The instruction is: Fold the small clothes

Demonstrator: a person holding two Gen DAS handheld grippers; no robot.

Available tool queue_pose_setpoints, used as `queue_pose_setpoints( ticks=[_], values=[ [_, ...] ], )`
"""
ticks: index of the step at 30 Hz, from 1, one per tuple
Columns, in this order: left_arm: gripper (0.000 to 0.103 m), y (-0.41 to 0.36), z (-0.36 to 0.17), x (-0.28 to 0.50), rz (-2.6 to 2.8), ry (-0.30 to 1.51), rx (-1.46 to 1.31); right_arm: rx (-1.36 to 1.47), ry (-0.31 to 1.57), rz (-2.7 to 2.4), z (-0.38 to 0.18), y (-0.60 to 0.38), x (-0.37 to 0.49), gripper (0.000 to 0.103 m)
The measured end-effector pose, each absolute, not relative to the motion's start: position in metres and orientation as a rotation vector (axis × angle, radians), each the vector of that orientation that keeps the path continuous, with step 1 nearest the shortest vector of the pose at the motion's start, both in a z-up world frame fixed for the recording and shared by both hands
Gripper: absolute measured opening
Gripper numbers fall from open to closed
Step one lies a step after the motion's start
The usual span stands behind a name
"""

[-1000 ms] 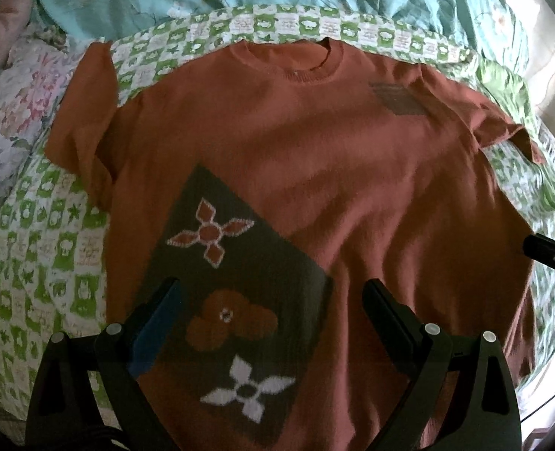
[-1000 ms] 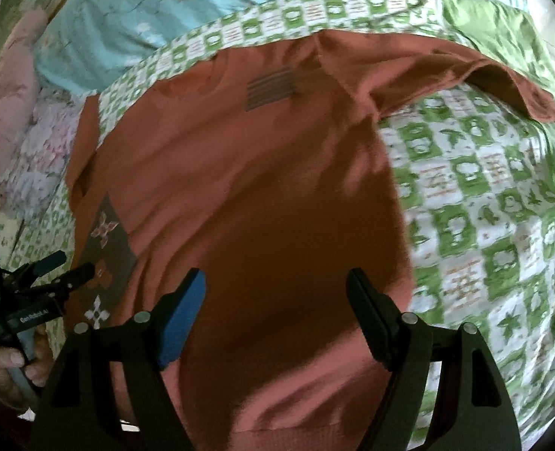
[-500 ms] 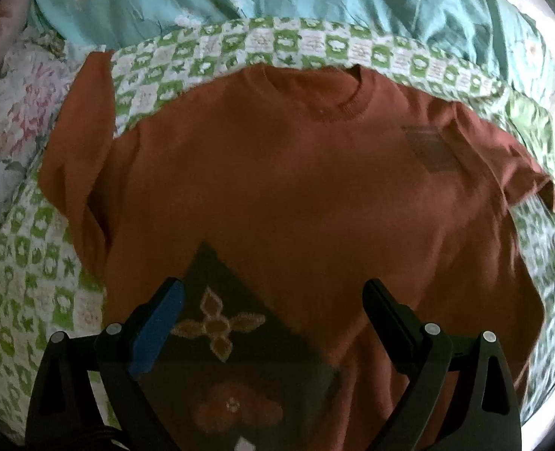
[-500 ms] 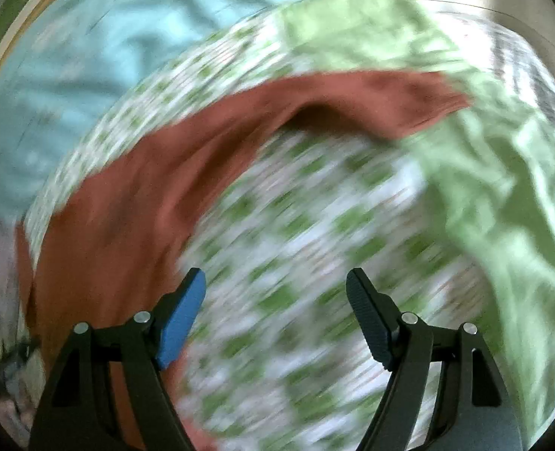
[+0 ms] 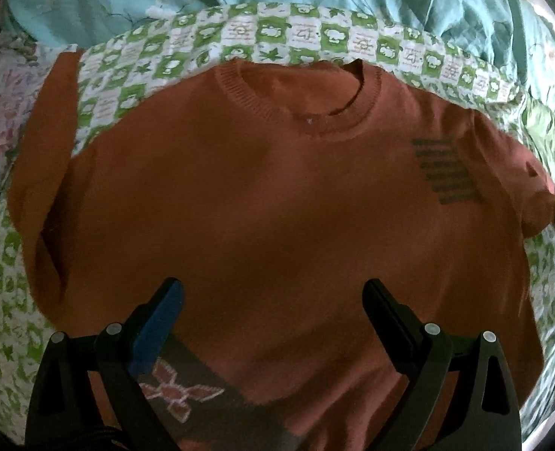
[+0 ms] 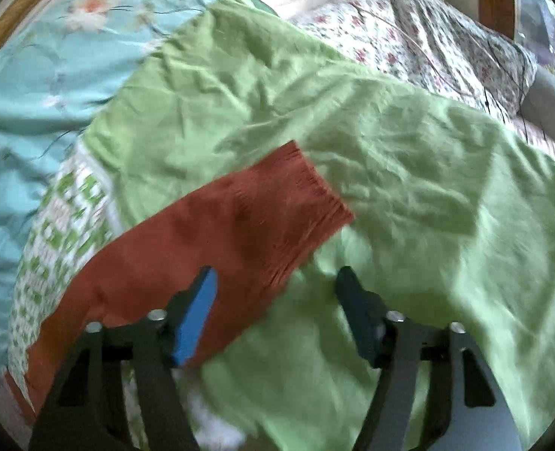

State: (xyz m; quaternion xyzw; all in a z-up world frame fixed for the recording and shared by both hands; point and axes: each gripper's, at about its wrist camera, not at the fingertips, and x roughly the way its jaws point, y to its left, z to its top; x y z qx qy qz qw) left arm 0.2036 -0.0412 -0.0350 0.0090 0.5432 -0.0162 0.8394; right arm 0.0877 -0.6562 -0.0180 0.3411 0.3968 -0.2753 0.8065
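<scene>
The left gripper (image 5: 273,300) has its jaws spread wide above the chest of the rust-orange knit short-sleeved sweater (image 5: 277,206), gripping nothing. The right gripper (image 6: 275,282) stands equally wide over the sweater's ribbed sleeve cuff (image 6: 307,206). The sweater lies flat on a green-and-white checked quilt (image 5: 307,34).

**Open passage over the bed**

The rust sweater (image 5: 277,206) is lying flat on the checked sheet (image 5: 307,34), and nothing is standing above it to block a gripper. The left gripper (image 5: 273,300) is hanging over its chest, jaws spread. The right gripper (image 6: 275,285) is hovering, jaws apart, over the sleeve cuff (image 6: 304,203), which is resting on rumpled green cloth (image 6: 409,143). A grey cushion (image 6: 550,107) is sitting well apart.
</scene>
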Motion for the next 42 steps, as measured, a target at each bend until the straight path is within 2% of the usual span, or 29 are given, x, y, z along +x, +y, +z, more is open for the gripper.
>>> queue_pose_setpoints(
  ticks=[1, 2, 3, 4, 5, 12, 18, 28, 35, 38, 40, 41, 42],
  values=[
    [0.096, -0.043, -0.035, 0.206, -0.035, 1.148, 0.012, 0.744, 0.846, -0.598, -0.022, -0.662, 0.091, 0.053],
    [0.096, -0.044, -0.035, 0.209, -0.035, 1.149, 0.003, 0.748, 0.842, -0.615, -0.024, -0.667, 0.094, 0.041],
    [0.096, -0.045, -0.036, 0.210, -0.035, 1.152, -0.001, 0.740, 0.841, -0.633, -0.024, -0.669, 0.096, 0.020],
    [0.096, -0.046, -0.036, 0.212, -0.038, 1.152, -0.013, 0.735, 0.843, -0.645, -0.023, -0.672, 0.097, 0.010],
    [0.096, -0.046, -0.035, 0.213, -0.040, 1.151, -0.022, 0.743, 0.839, -0.636, -0.019, -0.673, 0.098, 0.008],
    [0.096, -0.035, -0.038, 0.207, -0.040, 1.155, -0.051, 0.653, 0.759, -0.407, 0.040, -0.607, 0.125, 0.008],
    [0.096, -0.013, -0.029, 0.194, -0.040, 1.131, -0.092, 0.623, 0.772, -0.054, 0.069, -0.475, 0.173, 0.008],
    [0.096, 0.038, -0.024, 0.165, -0.034, 1.116, -0.191, 0.581, 0.966, 0.472, 0.031, -0.216, 0.237, 0.008],
    [0.096, 0.061, -0.023, 0.152, -0.035, 1.105, -0.227, 0.589, 1.085, 0.698, -0.003, -0.107, 0.256, 0.008],
    [0.096, 0.065, -0.025, 0.155, -0.043, 1.107, -0.245, 0.610, 1.143, 0.755, -0.015, -0.085, 0.252, 0.012],
    [0.096, 0.065, -0.030, 0.161, -0.050, 1.118, -0.260, 0.642, 1.197, 0.775, -0.025, -0.082, 0.250, 0.032],
    [0.096, 0.065, -0.032, 0.164, -0.054, 1.121, -0.265, 0.650, 1.220, 0.770, -0.029, -0.083, 0.249, 0.058],
    [0.096, 0.064, -0.035, 0.169, -0.059, 1.123, -0.268, 0.665, 1.220, 0.771, -0.029, -0.086, 0.247, 0.063]
  ],
)
